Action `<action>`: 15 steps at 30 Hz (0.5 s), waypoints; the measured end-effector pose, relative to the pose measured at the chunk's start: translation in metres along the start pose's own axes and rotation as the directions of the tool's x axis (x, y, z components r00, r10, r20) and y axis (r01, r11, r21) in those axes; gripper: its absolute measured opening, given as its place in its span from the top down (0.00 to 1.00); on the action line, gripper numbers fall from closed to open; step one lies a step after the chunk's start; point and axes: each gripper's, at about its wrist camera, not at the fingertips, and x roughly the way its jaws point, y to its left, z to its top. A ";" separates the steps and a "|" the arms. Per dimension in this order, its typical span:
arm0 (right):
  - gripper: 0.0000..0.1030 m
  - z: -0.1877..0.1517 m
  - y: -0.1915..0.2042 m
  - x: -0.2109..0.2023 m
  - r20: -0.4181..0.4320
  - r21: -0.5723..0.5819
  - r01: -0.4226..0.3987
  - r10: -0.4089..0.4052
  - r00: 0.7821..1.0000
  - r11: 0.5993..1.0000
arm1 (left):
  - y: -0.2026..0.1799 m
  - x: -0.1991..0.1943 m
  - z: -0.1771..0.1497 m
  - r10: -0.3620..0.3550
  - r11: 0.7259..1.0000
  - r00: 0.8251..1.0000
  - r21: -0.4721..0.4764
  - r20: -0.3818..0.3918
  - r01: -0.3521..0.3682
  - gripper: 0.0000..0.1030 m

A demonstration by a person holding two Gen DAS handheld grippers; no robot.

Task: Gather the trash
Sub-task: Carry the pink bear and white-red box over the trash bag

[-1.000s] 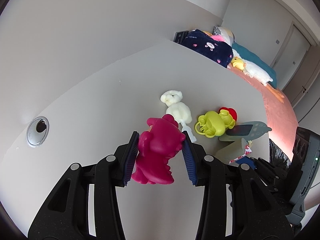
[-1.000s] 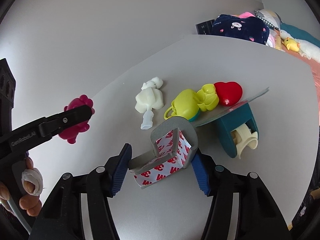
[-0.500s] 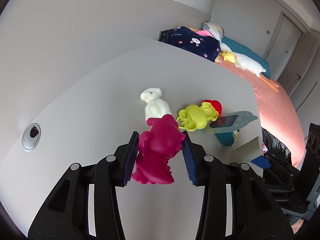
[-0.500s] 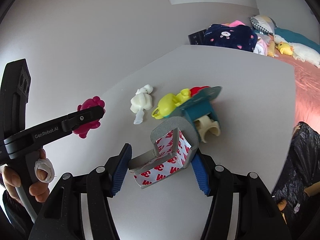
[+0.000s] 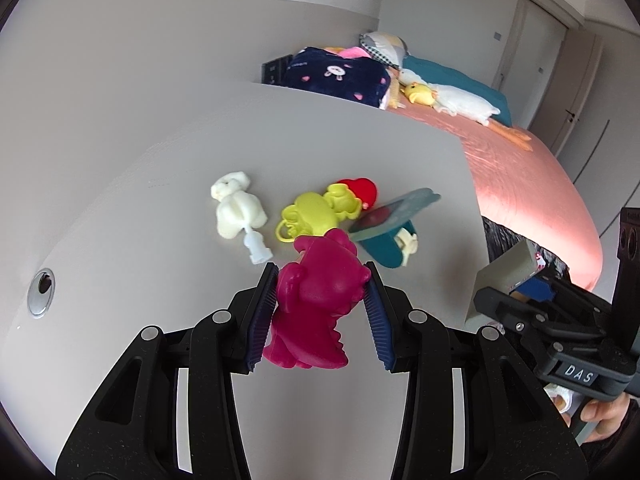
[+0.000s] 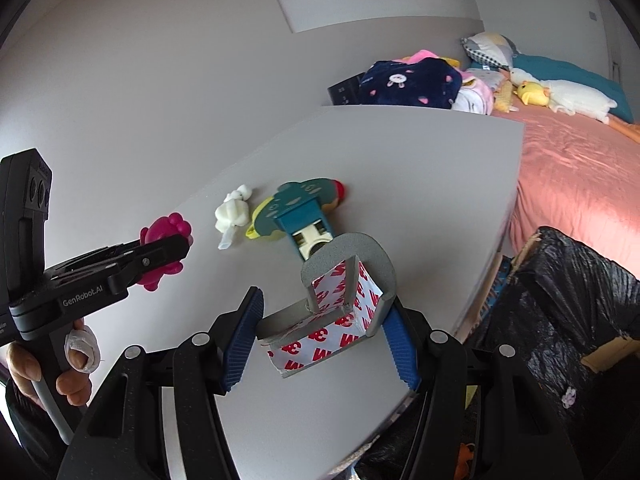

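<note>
left gripper clamping my magenta plastic animal toy | right gripper pinching grey foam tape strip | both lifted beside black bin bag, ready to dump

Both tongs, left and right, clamp loads, angled downward.

Pale walls surround a white table, with a pink-covered bed behind it.
</note>
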 end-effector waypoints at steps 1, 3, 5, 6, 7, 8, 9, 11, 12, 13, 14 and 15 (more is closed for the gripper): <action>0.41 -0.001 -0.003 -0.002 0.003 0.003 0.004 -0.004 1.000 1.000 | -0.003 0.000 -0.001 -0.005 1.000 1.000 0.006 -0.001 0.005 0.59; 0.41 -0.001 -0.009 -0.007 0.008 0.009 0.015 -0.015 1.000 1.000 | -0.008 0.001 -0.002 -0.011 1.000 1.000 0.015 -0.002 0.011 0.59; 0.41 -0.003 -0.015 -0.011 0.013 0.018 0.021 -0.022 1.000 1.000 | -0.013 0.001 -0.004 -0.015 0.999 1.000 0.029 -0.002 0.015 0.59; 0.41 -0.004 -0.017 -0.014 0.016 0.020 0.023 -0.024 1.000 1.000 | -0.015 0.001 -0.004 -0.017 0.999 1.000 0.033 -0.002 0.017 0.59; 0.41 -0.004 -0.019 -0.016 0.018 0.023 0.027 -0.027 0.999 0.999 | -0.018 0.002 -0.005 -0.018 0.999 1.000 0.037 -0.003 0.018 0.59; 0.41 -0.006 -0.022 -0.018 0.021 0.027 0.030 -0.031 0.999 0.999 | -0.019 0.002 -0.005 -0.018 0.999 1.000 0.039 -0.005 0.018 0.59; 0.41 -0.006 -0.026 -0.021 0.025 0.036 0.033 -0.034 0.999 0.999 | -0.021 0.003 -0.005 -0.019 0.999 1.000 0.040 -0.007 0.019 0.59; 0.41 -0.008 -0.031 -0.027 0.033 0.047 0.037 -0.039 0.999 0.998 | -0.025 0.005 -0.006 -0.022 0.999 1.000 0.043 -0.010 0.023 0.59; 0.41 -0.008 -0.034 -0.030 0.037 0.050 0.039 -0.040 0.999 0.998 | -0.027 0.005 -0.006 -0.024 0.999 1.000 0.044 -0.010 0.024 0.59; 0.41 -0.009 -0.036 -0.032 0.041 0.054 0.040 -0.043 0.998 0.998 | -0.029 0.006 -0.006 -0.026 0.999 1.000 0.044 -0.010 0.027 0.59; 0.41 -0.009 -0.038 -0.035 0.045 0.057 0.043 -0.046 0.998 0.997 | -0.032 0.006 -0.006 -0.031 0.998 0.999 0.045 -0.012 0.031 0.59; 0.41 -0.009 -0.042 -0.038 0.051 0.062 0.048 -0.051 0.997 0.997 | -0.035 0.007 -0.006 -0.034 0.998 0.999 0.046 -0.013 0.035 0.59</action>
